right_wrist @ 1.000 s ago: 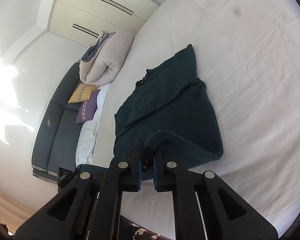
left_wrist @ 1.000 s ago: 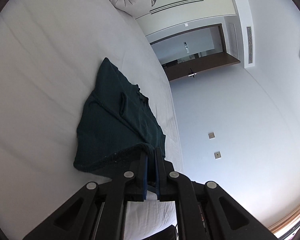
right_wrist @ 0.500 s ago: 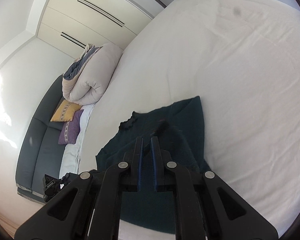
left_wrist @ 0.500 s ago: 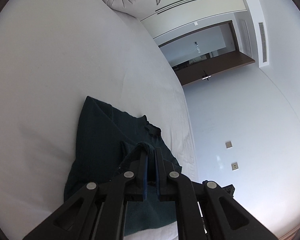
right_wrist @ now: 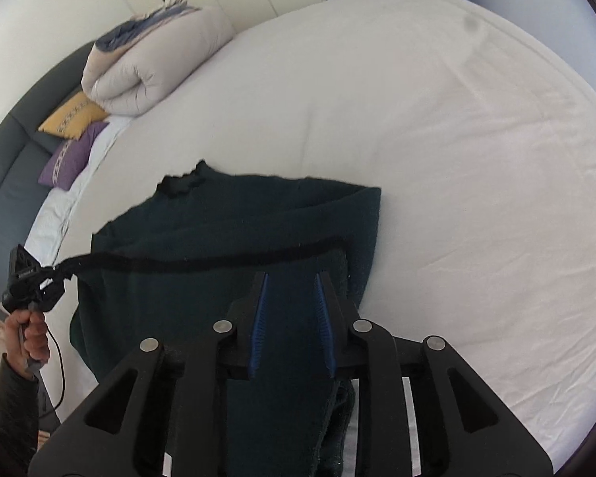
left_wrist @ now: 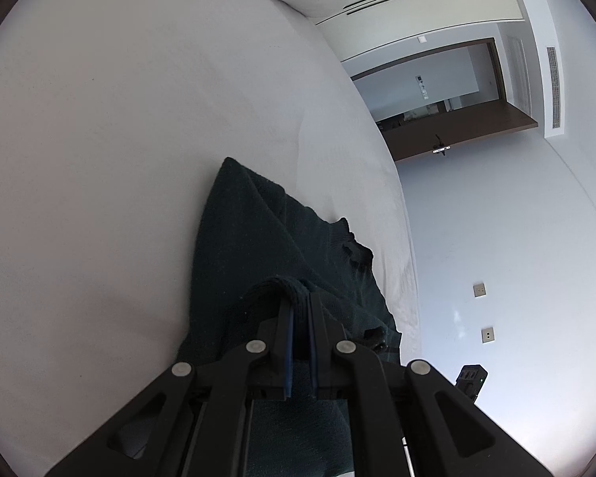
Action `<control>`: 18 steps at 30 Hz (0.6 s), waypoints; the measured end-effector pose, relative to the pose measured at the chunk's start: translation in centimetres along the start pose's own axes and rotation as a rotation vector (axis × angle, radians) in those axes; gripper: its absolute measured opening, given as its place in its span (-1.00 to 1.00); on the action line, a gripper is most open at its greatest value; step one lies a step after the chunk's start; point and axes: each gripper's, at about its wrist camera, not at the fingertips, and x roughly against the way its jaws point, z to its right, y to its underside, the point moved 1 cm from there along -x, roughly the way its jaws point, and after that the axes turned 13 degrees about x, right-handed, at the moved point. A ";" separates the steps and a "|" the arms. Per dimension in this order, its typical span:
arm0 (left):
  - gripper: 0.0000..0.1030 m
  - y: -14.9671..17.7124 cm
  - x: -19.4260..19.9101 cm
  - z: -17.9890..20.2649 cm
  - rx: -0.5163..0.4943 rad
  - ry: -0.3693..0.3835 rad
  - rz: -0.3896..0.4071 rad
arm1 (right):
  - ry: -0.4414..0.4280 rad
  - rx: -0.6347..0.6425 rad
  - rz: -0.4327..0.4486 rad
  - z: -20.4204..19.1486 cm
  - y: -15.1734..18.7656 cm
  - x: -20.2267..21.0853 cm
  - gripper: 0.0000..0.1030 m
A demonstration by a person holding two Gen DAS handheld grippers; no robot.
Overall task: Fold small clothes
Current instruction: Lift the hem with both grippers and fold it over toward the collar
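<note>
A dark green knitted sweater (right_wrist: 234, 214) lies on the white bed (right_wrist: 457, 159), its lower part folded up over the upper part. My left gripper (left_wrist: 301, 298) is shut on the sweater's hem (left_wrist: 274, 284) and holds that corner lifted; it also shows at the left of the right wrist view (right_wrist: 53, 276), with the hem stretched taut from it. My right gripper (right_wrist: 291, 282) is open above the folded cloth, its jaws apart and holding nothing. In the left wrist view the sweater (left_wrist: 258, 230) reaches to the bed's edge.
A rolled beige duvet (right_wrist: 155, 63) and yellow (right_wrist: 73, 113) and purple (right_wrist: 69, 155) cushions lie at the head of the bed by a grey headboard (right_wrist: 8, 183). The bed edge (left_wrist: 405, 238) runs beside a white wall; an open doorway (left_wrist: 437, 95) is beyond.
Both grippers carried the hem forward over the sweater, folding it. The right gripper has opened and let go of the hem; the left still holds its corner.
</note>
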 end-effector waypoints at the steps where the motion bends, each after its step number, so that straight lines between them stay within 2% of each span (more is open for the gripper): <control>1: -0.88 0.2 0.1 0.0 -0.006 -0.003 0.000 | 0.011 0.008 -0.013 0.1 -0.3 -0.6 -0.56; 7: -0.88 0.8 0.4 0.2 -0.028 -0.011 0.000 | 0.122 0.051 -0.050 0.7 -0.8 -4.0 -0.56; 12: -0.88 1.0 0.5 -0.5 -0.025 -0.017 -0.005 | 0.144 0.060 -0.046 0.1 -0.4 -4.7 -0.55; 13: -0.88 1.1 0.5 -0.6 -0.023 -0.017 -0.006 | 0.148 0.069 -0.049 0.1 -0.4 -4.9 -0.42; 14: -0.88 1.1 0.5 -0.6 -0.024 -0.017 -0.005 | 0.149 0.072 -0.052 -0.3 0.0 -4.7 -0.05; 15: -0.88 1.2 0.5 -0.7 -0.024 -0.017 -0.005 | 0.144 0.070 -0.047 -0.3 0.0 -4.6 0.12; 16: -0.88 1.4 0.5 -0.7 -0.025 -0.017 -0.006 | 0.136 0.066 -0.029 -0.3 0.3 -4.2 0.21; 18: -0.88 1.5 0.4 -0.7 -0.031 -0.024 -0.007 | 0.123 0.071 -0.003 -0.2 1.0 -2.6 0.21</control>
